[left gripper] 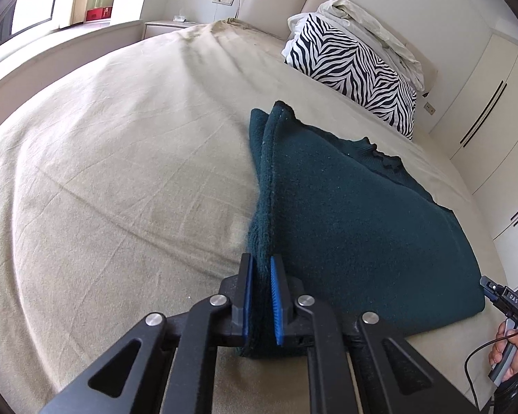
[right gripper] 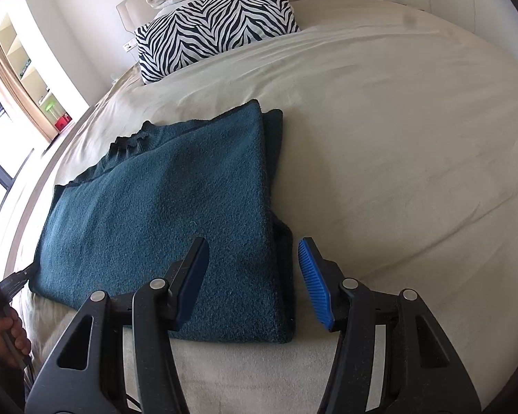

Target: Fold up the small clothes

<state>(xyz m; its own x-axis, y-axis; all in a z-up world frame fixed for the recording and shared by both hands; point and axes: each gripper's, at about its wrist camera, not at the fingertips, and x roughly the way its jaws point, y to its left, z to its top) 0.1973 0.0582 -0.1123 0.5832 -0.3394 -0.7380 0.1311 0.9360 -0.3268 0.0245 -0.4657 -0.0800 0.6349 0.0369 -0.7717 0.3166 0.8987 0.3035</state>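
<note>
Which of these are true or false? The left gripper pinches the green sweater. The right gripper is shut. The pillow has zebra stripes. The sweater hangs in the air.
1. The left gripper pinches the green sweater: true.
2. The right gripper is shut: false, its jaws stand open over the sweater's corner.
3. The pillow has zebra stripes: true.
4. The sweater hangs in the air: false, it lies folded on the bed.
</note>
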